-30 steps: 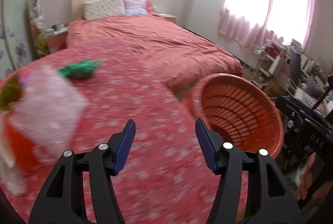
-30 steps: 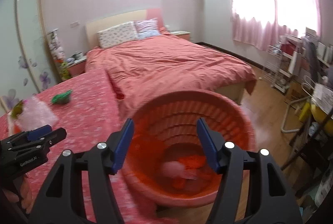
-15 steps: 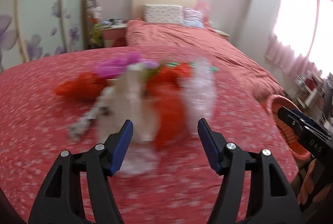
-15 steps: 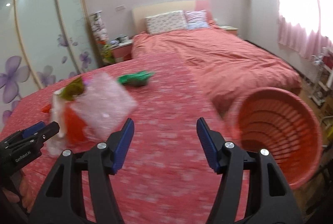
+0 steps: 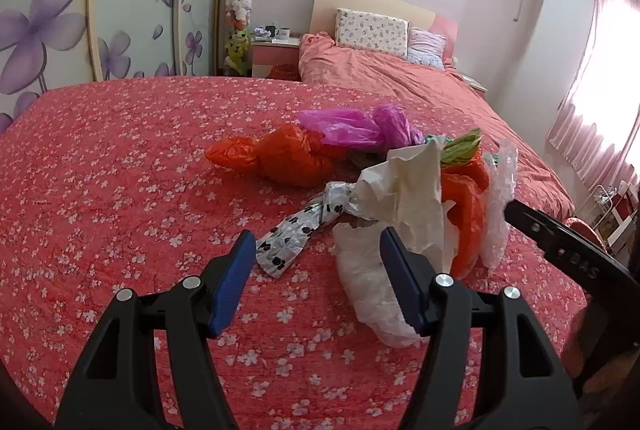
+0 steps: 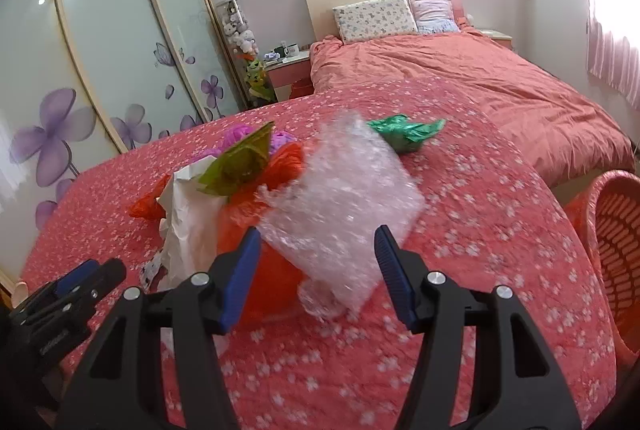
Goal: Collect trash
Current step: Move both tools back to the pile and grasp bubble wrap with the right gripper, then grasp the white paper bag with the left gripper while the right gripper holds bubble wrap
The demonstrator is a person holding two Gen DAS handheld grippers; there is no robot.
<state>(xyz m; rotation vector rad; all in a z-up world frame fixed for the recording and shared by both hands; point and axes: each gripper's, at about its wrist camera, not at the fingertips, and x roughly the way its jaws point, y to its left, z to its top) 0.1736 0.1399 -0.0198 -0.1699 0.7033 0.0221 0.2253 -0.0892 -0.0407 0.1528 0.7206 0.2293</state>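
A pile of trash lies on the red flowered cover [image 5: 100, 190]: an orange bag [image 5: 280, 154], a purple bag [image 5: 356, 126], a white spotted bag [image 5: 296, 230], crumpled white paper [image 5: 404, 198], a white plastic bag [image 5: 368, 290] and bubble wrap [image 6: 340, 198]. A green wrapper [image 6: 408, 130] lies apart behind the pile. My left gripper [image 5: 316, 282] is open and empty just before the spotted bag and white bag. My right gripper [image 6: 316, 270] is open and empty, close in front of the bubble wrap. The orange basket [image 6: 616, 246] stands at the right.
A bed with a pink cover [image 6: 500, 78] and pillows lies beyond. A wardrobe with flower-printed doors [image 6: 100, 50] is on the left, a nightstand [image 6: 288, 62] beside it. Pink curtains [image 5: 600, 82] hang at the right.
Both grippers have swung left from the orange basket to the trash pile and come closer to it. Both stay open and empty.
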